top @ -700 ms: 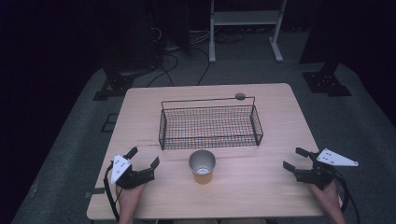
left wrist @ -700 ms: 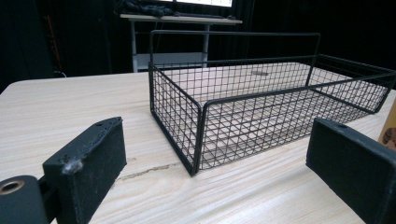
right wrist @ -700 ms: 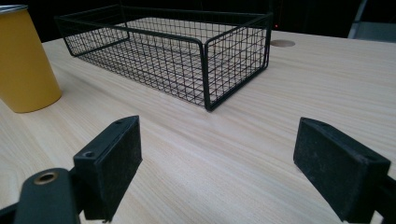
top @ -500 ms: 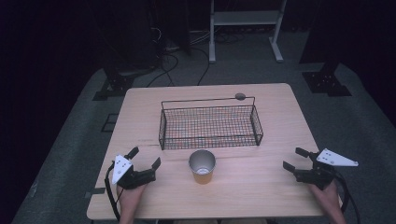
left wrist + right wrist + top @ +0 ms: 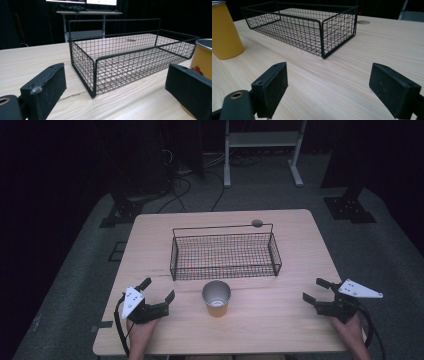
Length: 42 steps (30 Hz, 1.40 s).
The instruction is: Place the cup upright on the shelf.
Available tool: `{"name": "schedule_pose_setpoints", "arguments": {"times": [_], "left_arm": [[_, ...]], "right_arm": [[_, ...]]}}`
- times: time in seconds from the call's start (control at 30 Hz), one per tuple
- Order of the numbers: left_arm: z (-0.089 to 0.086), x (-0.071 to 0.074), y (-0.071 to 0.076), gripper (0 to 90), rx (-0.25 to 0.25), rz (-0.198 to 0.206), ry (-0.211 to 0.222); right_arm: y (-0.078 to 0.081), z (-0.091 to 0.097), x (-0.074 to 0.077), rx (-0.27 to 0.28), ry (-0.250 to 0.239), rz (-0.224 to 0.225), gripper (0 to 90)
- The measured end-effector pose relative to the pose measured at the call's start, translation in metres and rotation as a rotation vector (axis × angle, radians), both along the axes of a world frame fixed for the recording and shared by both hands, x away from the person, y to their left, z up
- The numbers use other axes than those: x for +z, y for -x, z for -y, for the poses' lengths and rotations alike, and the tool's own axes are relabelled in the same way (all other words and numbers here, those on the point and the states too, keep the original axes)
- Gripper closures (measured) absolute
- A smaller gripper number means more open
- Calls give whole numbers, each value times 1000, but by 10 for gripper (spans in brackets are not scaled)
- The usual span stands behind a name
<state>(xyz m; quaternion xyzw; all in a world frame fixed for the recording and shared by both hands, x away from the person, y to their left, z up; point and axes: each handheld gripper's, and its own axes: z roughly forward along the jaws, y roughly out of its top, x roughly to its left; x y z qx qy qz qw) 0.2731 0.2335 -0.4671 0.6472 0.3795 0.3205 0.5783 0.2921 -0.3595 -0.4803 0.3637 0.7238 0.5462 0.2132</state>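
A yellow metal cup [image 5: 216, 298] stands upright near the table's front middle, just in front of an empty black wire basket [image 5: 225, 252]. My left gripper [image 5: 158, 290] rests open at the front left, jaws wide apart with nothing between them. In the left gripper view the basket [image 5: 130, 57] is ahead and the cup [image 5: 201, 57] is at the right, beside the right jaw. My right gripper [image 5: 316, 290] rests open at the front right, holding nothing. The right gripper view has the cup [image 5: 225, 31] at the far left and the basket [image 5: 304, 26] beyond.
The light wooden table [image 5: 150, 240] has a small round grommet [image 5: 257, 223] near its far edge behind the basket. Cables and a white stand [image 5: 262, 142] lie on the dark floor beyond the table.
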Motion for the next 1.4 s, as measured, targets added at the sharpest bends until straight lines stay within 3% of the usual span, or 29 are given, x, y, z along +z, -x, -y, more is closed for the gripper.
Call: {"name": "schedule_pose_setpoints", "arguments": {"times": [0.2, 0.5, 1.4], "left_arm": [[5, 0, 0, 25, -48, -4, 18], [13, 1, 1, 20, -88, 8, -8], [32, 4, 7, 5, -206, 33, -27]], "right_arm": [[0, 0, 0, -1, -1, -1, 142], [0, 0, 0, 0, 0, -2, 143], [-1, 1, 0, 1, -4, -2, 143]]}}
